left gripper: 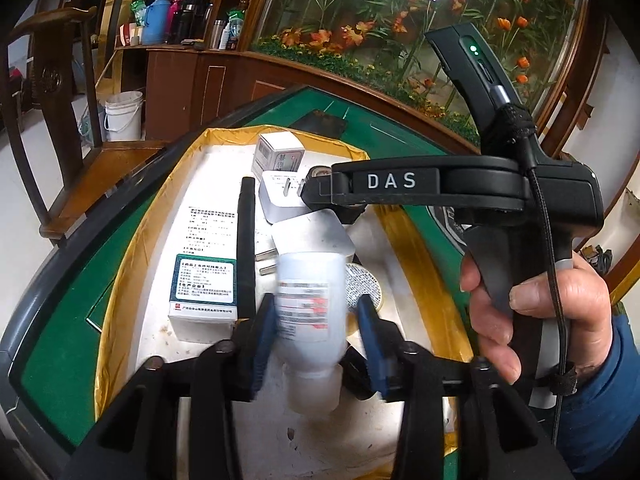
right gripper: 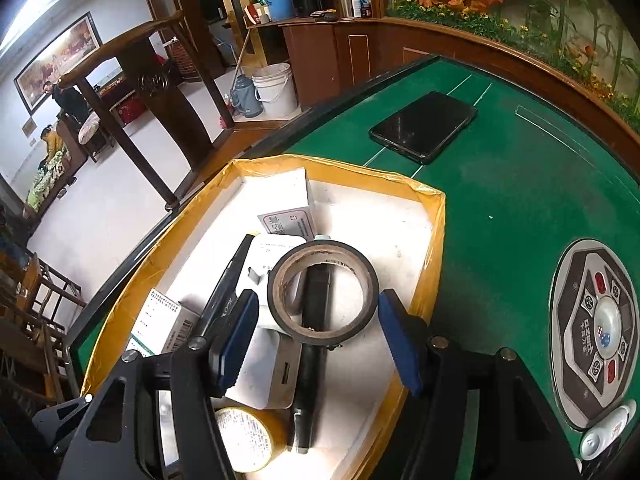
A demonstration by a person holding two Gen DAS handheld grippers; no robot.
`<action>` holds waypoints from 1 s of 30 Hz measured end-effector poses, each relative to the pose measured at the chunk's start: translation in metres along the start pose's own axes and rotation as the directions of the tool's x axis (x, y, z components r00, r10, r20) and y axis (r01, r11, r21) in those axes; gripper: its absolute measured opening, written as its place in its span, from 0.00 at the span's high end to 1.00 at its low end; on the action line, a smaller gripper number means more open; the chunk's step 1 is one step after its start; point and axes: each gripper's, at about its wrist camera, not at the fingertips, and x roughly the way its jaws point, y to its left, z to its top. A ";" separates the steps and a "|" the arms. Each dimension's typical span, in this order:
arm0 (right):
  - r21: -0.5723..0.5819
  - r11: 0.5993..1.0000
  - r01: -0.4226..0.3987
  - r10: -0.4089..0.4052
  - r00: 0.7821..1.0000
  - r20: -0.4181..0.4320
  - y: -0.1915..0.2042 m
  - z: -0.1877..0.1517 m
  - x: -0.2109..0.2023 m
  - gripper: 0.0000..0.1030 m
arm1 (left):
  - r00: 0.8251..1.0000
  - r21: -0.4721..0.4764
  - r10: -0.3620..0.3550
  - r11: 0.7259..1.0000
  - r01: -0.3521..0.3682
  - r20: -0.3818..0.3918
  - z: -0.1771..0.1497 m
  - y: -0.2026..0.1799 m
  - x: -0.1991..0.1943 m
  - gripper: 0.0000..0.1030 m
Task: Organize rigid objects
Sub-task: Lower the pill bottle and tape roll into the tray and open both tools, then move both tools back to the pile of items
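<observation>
A shallow white tray with yellow-taped rim (left gripper: pixel 132 248) (right gripper: pixel 432 216) sits on the green table. In the left wrist view my left gripper (left gripper: pixel 316 320) has a white plastic bottle (left gripper: pixel 308 312) between its blue pads, blurred, a gap showing on the right side. My right gripper (right gripper: pixel 316 328) is open above the tray, with a black tape roll (right gripper: pixel 324 292) lying between its fingers. The right gripper also shows in the left wrist view (left gripper: pixel 320 190), over the tray's middle. White plug adapters (left gripper: pixel 308 236), medicine boxes (left gripper: pixel 204 292) and black pens (left gripper: pixel 246 240) lie in the tray.
A black phone (right gripper: pixel 424 126) lies on the green felt beyond the tray. The table's control panel (right gripper: pixel 596 332) is at the right. A round yellow tin (right gripper: pixel 248 440) is in the tray's near end. A wooden chair (right gripper: pixel 132 92) and a white bucket (right gripper: pixel 276 88) stand beyond the table edge.
</observation>
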 end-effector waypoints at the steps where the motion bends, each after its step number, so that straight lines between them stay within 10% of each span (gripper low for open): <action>1: 0.002 1.000 -0.002 0.002 1.000 0.001 0.000 -0.001 -0.001 0.39 | 1.000 0.001 0.001 1.000 -0.001 0.001 0.000 0.000 0.000 0.47; 19: -0.007 0.999 -0.035 0.035 0.986 0.165 0.003 -0.019 -0.073 0.34 | 0.995 0.025 -0.008 1.000 0.006 0.102 -0.002 -0.018 -0.029 0.39; 30: -0.032 0.999 0.043 -0.027 0.920 0.391 -0.019 -0.053 -0.146 0.29 | 0.987 0.071 -0.007 0.997 -0.005 0.162 -0.006 -0.037 -0.043 0.34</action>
